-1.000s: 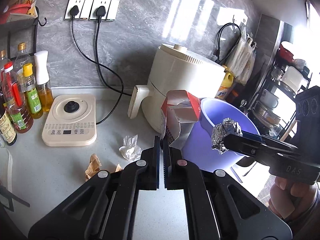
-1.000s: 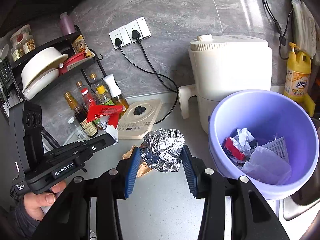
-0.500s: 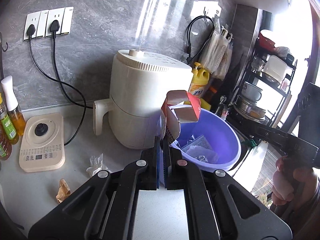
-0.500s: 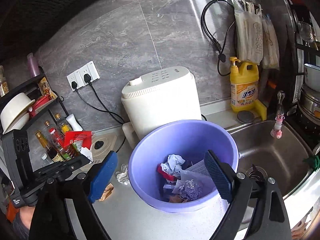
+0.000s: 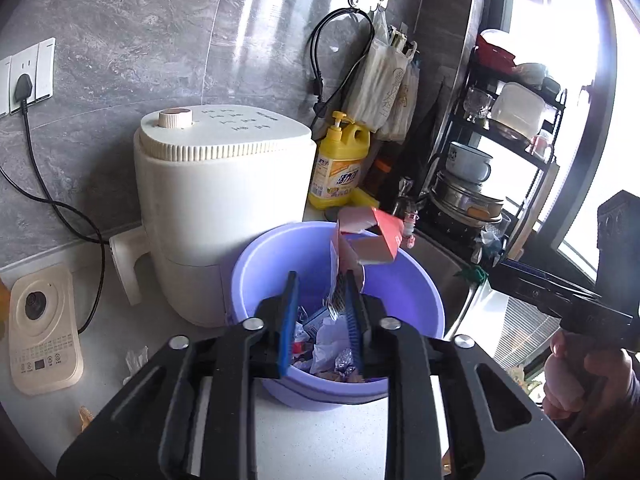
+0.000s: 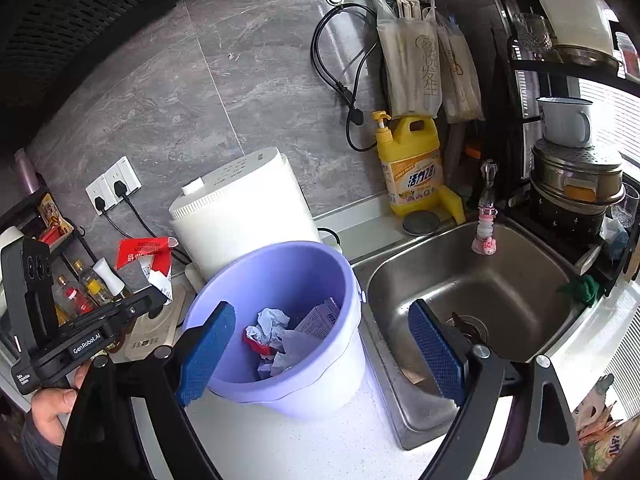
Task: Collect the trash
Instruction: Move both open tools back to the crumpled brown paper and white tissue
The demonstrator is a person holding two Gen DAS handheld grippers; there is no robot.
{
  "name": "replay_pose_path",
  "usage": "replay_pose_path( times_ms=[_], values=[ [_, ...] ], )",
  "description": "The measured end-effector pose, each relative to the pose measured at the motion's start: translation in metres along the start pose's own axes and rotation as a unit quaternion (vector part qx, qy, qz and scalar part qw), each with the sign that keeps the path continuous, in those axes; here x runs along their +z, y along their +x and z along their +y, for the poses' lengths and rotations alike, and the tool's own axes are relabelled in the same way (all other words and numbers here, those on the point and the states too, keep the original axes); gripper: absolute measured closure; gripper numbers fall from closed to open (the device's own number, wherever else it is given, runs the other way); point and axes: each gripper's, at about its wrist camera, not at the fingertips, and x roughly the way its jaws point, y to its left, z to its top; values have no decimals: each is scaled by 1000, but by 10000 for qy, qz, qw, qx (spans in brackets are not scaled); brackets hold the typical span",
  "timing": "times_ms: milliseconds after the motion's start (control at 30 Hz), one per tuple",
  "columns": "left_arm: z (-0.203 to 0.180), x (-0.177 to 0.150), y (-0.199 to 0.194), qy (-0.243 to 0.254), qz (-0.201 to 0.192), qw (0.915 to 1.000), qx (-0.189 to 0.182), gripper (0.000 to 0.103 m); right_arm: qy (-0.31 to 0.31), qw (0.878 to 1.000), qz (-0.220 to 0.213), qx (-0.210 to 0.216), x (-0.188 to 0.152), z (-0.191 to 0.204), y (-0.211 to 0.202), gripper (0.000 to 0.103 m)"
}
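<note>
My left gripper (image 5: 322,300), jaws just opening, lets the red carton (image 5: 362,240) lean on its right finger above the purple bucket (image 5: 420,292); my right gripper (image 6: 320,344) gapes empty, bucket beneath.

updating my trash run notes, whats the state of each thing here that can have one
Left tool: jaws just opened, red-and-white torn carton against one finger, over the bucket.
Right tool: wide open, empty.
Lilac plastic bucket: upright, partly filled with trash.
Crumpled foil ball: inside the bucket.
Steel sink: basin dry, nothing visible in it.
Yellow pump detergent bottle: upright.
Black plug: in its wall socket.
</note>
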Motion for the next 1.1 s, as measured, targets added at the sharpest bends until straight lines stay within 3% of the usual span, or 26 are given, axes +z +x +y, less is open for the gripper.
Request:
replay_pose_path(
  times_ms=[33,133,333,700,1100],
  values=[
    [3,-1,-2,-111,-88,9999,77,26,10,10000,2,2,-1,0,0,16],
    [17,-7,-6,-386,-87,9992,44,23,24,10000,35,32,-3,0,1,16],
    [40,-20,-28,-565,-183,9973,423,7,-78,9997,105,184,-6,15,7,16],
    [94,-54,-81,-1104,-319,9861,1204,6,-509,9959,276,699,-19,67,17,9],
    [140,-95,-128,-1585,-315,9697,1831,6,-1094,9832,573,1340,-40,135,36,9]
  ],
)
